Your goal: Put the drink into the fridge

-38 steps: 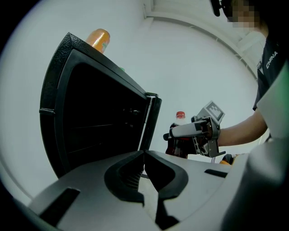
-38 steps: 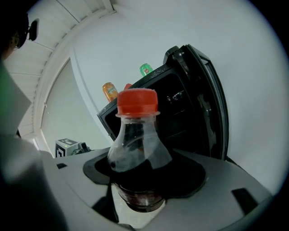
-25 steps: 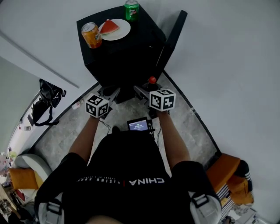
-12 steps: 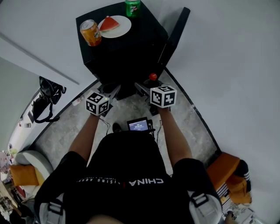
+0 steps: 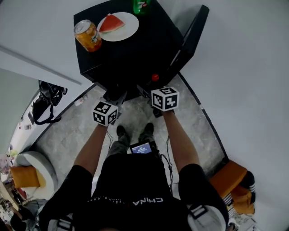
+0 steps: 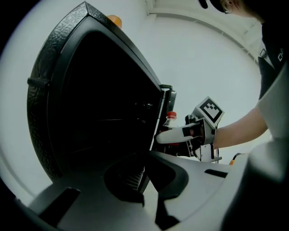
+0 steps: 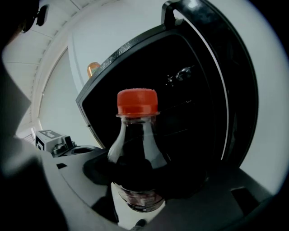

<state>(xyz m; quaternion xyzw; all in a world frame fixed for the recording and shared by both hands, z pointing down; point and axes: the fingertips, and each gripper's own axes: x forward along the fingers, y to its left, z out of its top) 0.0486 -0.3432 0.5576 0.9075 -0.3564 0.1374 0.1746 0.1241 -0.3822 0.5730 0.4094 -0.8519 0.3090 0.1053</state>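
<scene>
A dark cola bottle with a red cap (image 7: 137, 149) stands upright in my right gripper (image 7: 137, 191), which is shut on its lower body. In the head view only the cap (image 5: 155, 77) shows, just in front of the black mini fridge (image 5: 131, 54). The fridge door (image 5: 192, 38) stands open to the right, and the dark inside (image 7: 185, 108) lies straight behind the bottle. My left gripper (image 6: 147, 175) is shut on nothing, low at the fridge's front left (image 5: 116, 97). From there the bottle (image 6: 170, 119) and right gripper (image 6: 183, 134) appear beside the door edge.
On the fridge top sit an orange can (image 5: 87, 35), a white plate with a watermelon slice (image 5: 118, 26) and a green can (image 5: 141, 4). White walls close in behind and to the right. A black bag (image 5: 45, 101) lies on the marble floor at the left.
Both grippers have moved forward to the fridge front and the red cap now sits right at the opening. The person has stepped closer; the feet now show.
</scene>
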